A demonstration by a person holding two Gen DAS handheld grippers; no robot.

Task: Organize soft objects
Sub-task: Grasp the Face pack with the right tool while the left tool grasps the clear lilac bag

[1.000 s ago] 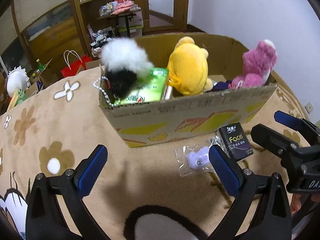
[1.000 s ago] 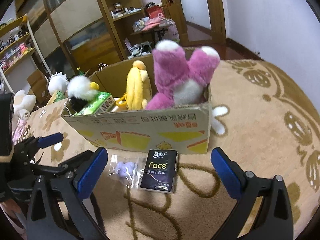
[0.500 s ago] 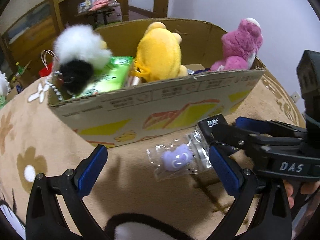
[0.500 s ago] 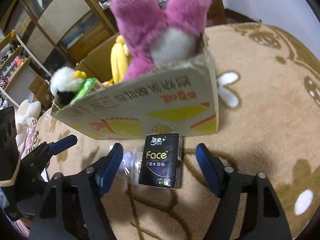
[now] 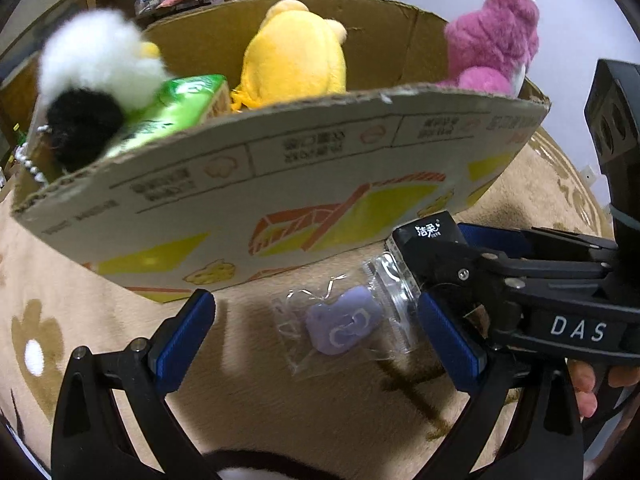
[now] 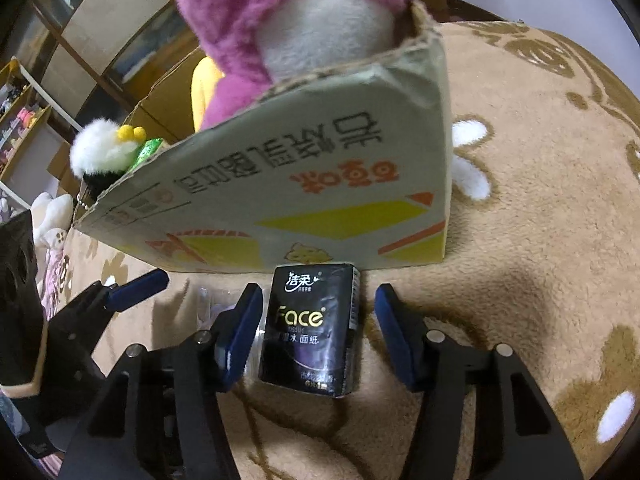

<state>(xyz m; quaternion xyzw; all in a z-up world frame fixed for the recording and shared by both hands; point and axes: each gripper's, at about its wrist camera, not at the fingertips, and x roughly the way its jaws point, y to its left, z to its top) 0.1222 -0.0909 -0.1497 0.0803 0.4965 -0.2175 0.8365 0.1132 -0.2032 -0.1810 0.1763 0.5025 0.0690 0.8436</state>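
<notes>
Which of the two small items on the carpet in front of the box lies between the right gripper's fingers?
The black Face tissue pack: the right gripper straddles it, open. The purple charm in its clear bag lies between the left gripper's fingers.

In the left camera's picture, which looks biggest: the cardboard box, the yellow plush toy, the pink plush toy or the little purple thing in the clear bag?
1. Cardboard box, by far.
2. Yellow plush toy and pink plush toy: about alike, both partly hidden by the box wall.
3. Small purple item in a clear plastic bag, smallest, though nearest the camera.
</notes>
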